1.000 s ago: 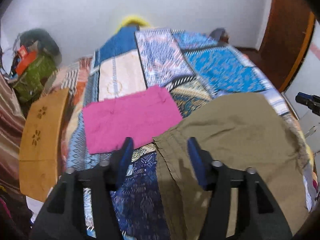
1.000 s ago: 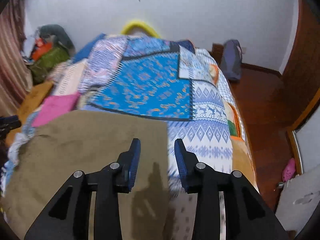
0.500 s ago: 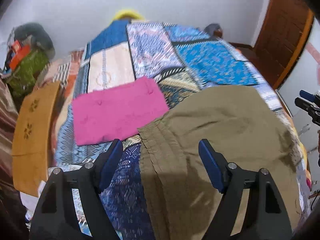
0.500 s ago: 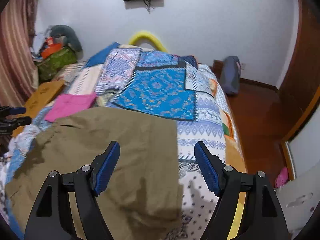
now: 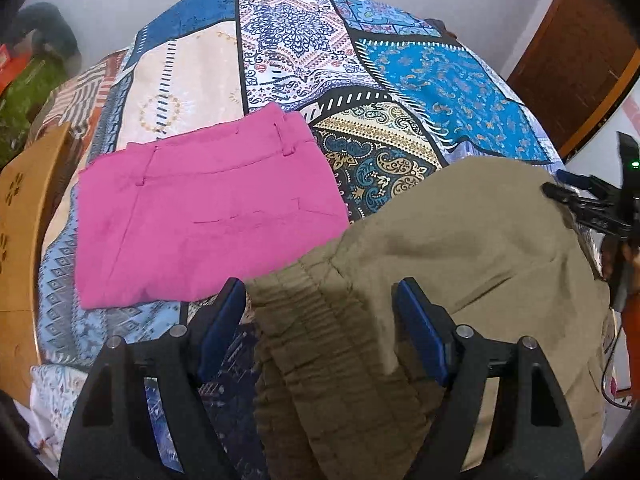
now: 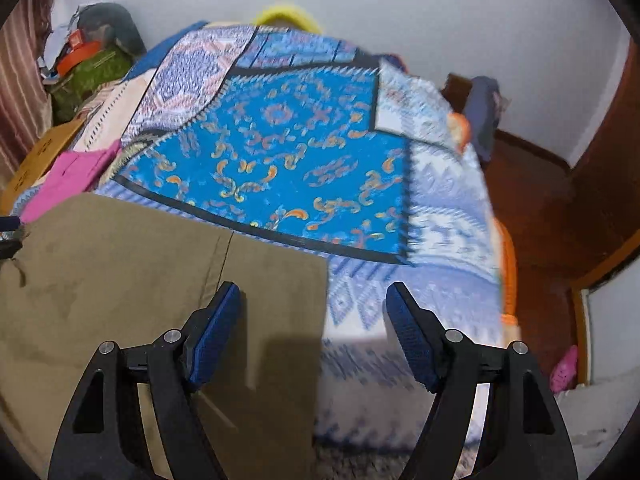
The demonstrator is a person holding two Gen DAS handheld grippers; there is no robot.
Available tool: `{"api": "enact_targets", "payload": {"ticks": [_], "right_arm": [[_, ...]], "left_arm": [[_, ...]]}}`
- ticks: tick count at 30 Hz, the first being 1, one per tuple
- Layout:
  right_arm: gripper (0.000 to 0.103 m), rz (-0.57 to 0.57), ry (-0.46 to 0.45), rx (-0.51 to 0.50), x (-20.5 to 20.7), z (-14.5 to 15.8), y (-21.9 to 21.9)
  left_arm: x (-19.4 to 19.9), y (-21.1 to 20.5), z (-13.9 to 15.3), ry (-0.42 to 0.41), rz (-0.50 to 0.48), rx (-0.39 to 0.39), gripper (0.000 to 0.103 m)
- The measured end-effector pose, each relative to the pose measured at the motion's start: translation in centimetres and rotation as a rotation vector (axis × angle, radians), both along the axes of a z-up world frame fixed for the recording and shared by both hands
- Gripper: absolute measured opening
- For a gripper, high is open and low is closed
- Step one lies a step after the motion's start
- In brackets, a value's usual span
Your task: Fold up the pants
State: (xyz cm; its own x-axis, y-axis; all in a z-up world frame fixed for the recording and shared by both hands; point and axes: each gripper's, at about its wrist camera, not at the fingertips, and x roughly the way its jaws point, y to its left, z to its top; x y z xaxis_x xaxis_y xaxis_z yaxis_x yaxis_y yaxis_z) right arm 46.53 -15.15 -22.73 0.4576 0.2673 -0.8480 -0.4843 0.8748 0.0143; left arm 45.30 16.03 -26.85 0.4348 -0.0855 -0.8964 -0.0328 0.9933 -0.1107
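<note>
We see the bed, under its patchwork quilt, filling most of both views; the wall rises at 12 o'clock. On the quilt lie the olive pants, spread broadly from 6 to 3 o'clock in the left view and from 9 to 6 o'clock in the right view, with their gathered waistband running down between the left fingers. Beside them, at 9 to 10 o'clock in the left view, rests a folded pink garment, its near corner close to the waistband; whether they touch we cannot tell. A wooden board stands along the bed's edge at 9 o'clock. Our left gripper is spread wide over the waistband, gripping nothing. Our right gripper is likewise wide apart over the pants' straight edge, one finger above the cloth, the other above the quilt. A pink slipper lies on the floor at 4 o'clock in the right view
</note>
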Motion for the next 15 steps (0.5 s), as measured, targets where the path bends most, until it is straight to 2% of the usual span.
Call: {"api": "enact_targets", "payload": {"ticks": [2,3,4,6,7,8,9,12,13,15], "right_arm": [[0.063,0.015,0.002,0.024,0.1,-0.5,0.3],[0.052,0.023,0.005,0.045,0.1,-0.5,0.5],[0.032,0.035,0.014,0.066,0.1,-0.4,0.7],[0.016,0.011,-0.004,0.017,-0.1,-0.5,1.1],[0.015,0.020,-0.014,0.008,-0.3,-0.5,1.2],[0.013,0.025,-0.028,-0.003,-0.6,-0.4,1.3],[0.006,0.026,-0.035,-0.007,-0.7,-0.2,1.3],[0.004,0.025,-0.070,-0.031,-1.3,0.4,1.3],[0.004,0.021,-0.082,-0.034,-1.5,0.7,1.3],[0.003,0.012,-0.100,-0.024,-1.9,1.6,0.6]], "left_arm": [[0.2,-0.1,-0.3,0.006,-0.014,-0.006,0.074],[0.3,-0.1,-0.4,0.007,-0.023,-0.010,0.069],[0.4,-0.2,-0.4,0.009,-0.026,-0.007,0.065],[0.6,-0.2,-0.5,0.013,-0.024,-0.019,0.044],[0.7,-0.2,-0.6,0.025,-0.028,-0.035,0.021],[0.8,-0.3,-0.7,0.036,-0.022,-0.056,0.016],[0.9,-0.3,-0.6,0.030,-0.015,-0.049,0.014],[0.7,-1.1,-0.2,0.017,-0.025,0.001,0.009],[0.6,-1.3,0.0,0.014,-0.029,0.007,0.001],[0.4,-1.2,0.8,0.003,-0.029,0.026,0.000]]}}
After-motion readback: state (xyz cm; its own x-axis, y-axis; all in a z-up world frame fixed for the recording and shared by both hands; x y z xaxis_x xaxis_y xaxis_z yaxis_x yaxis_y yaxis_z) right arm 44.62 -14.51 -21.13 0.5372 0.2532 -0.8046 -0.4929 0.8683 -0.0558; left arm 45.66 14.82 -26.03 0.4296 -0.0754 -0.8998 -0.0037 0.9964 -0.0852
